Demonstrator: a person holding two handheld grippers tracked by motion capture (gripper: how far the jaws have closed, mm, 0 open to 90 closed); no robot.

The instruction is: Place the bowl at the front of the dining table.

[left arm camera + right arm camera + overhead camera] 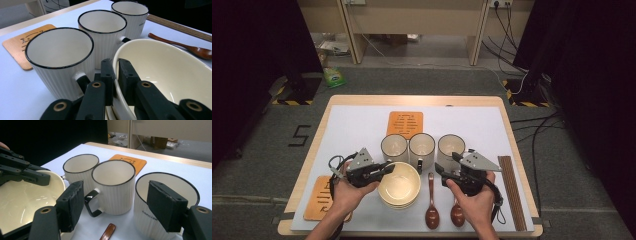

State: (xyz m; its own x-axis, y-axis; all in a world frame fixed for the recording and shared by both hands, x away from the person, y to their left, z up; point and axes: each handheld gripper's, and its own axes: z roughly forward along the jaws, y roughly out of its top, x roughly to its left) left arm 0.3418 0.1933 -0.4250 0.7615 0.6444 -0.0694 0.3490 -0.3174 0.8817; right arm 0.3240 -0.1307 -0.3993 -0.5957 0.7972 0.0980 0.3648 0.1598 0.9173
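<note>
Left gripper (pixel 388 168) pinched shut on near-left rim of cream bowl stack (pixel 399 186), front-centre, mouths up. Three mugs (pixel 422 148) crowd just behind. Two wooden spoons (pixel 432 202) right, handles pointing away. Right gripper (pixel 445 170) wide open, empty, near rightmost mug (pixel 160 202).

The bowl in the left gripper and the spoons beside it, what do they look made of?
The bowl looks like glazed ceramic: cream, glossy, with bright light reflections inside. The spoons look like lacquered wood, dark reddish-brown with a shine, though coloured plastic can't be ruled out.
</note>
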